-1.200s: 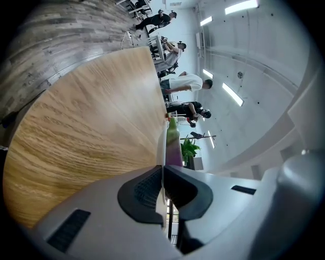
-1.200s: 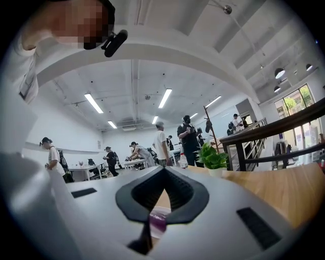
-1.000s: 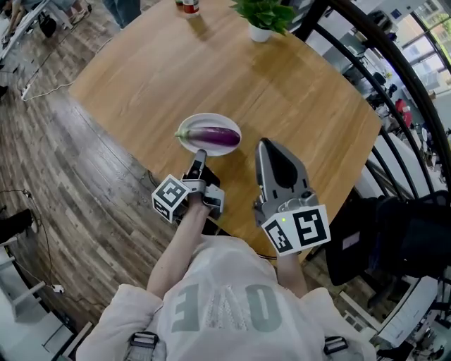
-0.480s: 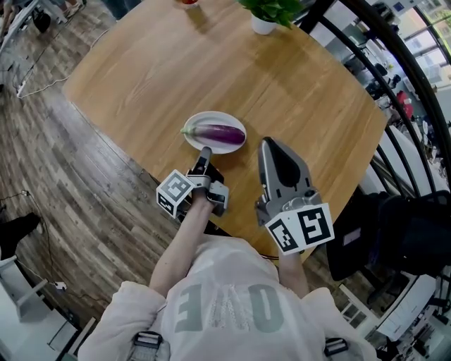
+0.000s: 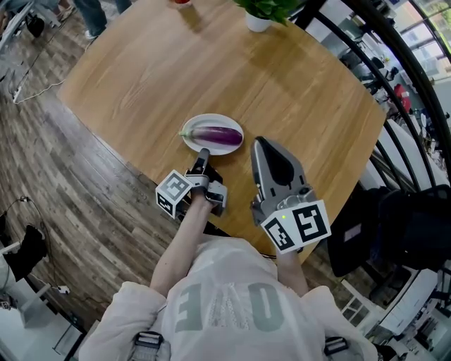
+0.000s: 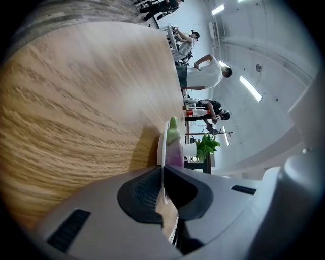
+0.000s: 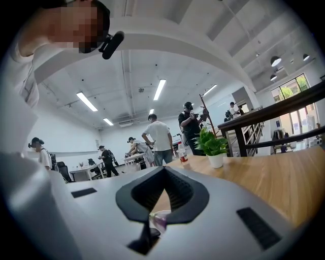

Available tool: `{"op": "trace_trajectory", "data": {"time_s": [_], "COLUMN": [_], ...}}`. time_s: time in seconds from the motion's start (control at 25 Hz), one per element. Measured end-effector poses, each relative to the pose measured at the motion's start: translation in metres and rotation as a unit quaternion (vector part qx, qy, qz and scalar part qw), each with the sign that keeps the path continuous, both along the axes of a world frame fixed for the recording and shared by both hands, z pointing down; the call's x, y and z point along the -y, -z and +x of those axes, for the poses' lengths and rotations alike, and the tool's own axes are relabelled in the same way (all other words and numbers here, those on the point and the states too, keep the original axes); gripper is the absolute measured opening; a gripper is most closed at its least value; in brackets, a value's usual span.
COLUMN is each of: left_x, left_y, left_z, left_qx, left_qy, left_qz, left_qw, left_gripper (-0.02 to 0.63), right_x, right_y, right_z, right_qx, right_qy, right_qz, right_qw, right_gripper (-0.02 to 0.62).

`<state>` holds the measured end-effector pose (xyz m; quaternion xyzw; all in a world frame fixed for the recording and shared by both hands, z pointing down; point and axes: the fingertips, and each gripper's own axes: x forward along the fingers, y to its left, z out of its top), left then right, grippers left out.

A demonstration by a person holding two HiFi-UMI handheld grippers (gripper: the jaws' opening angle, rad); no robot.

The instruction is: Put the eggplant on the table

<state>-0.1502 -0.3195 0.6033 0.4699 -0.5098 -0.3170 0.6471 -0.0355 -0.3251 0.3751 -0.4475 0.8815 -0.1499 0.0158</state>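
A purple eggplant (image 5: 215, 134) with a green stem lies on a small white plate (image 5: 211, 116) near the front edge of the round wooden table (image 5: 211, 63). My left gripper (image 5: 204, 153) is shut, its tips at the plate's near rim. In the left gripper view the plate (image 6: 161, 144) and eggplant (image 6: 175, 144) stand just beyond the closed jaws (image 6: 162, 170). My right gripper (image 5: 261, 141) is shut too, just right of the plate and apart from it. In the right gripper view a bit of the eggplant (image 7: 161, 219) shows under its jaws (image 7: 163, 170).
A potted green plant (image 5: 266, 10) stands at the table's far edge, with a bottle (image 7: 183, 151) beside it. A black railing (image 5: 394, 77) curves past the table's right side. Wooden floor lies to the left. Several people stand at desks in the background.
Both grippers have sunk slightly toward the table. The right one has edged a little nearer the plate. The eggplant and plate lie as before.
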Motion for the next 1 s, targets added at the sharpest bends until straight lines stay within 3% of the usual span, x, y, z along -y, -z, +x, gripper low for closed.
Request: {"op": "trace_trajectory", "data": {"time_s": [0.72,0.88,1.0], "left_x": [0.000,0.002,-0.004], "left_y": [-0.014,-0.008,-0.006], "left_z": [0.013,0.015,0.012], "left_qx": [-0.008,-0.012,-0.018], "left_qy": [-0.018,-0.022,-0.011], "left_qz": [-0.054,-0.044,-0.061], "left_qw": [0.9984,0.9987,0.9979], "left_gripper": [0.026,0.115,0.167], "right_x": [-0.010,-0.015,-0.021], "right_y": [0.003,0.008,0.013], "right_z": [0.001,-0.001,-0.004], "right_qx": [-0.023,-0.034,-0.031], "right_qy": [-0.006,-0.005,-0.005], "right_qz": [0.005,0.014,0.018], "right_qw": [1.000,0.999,0.999], "right_gripper": [0.018,0.018,0.018]}}
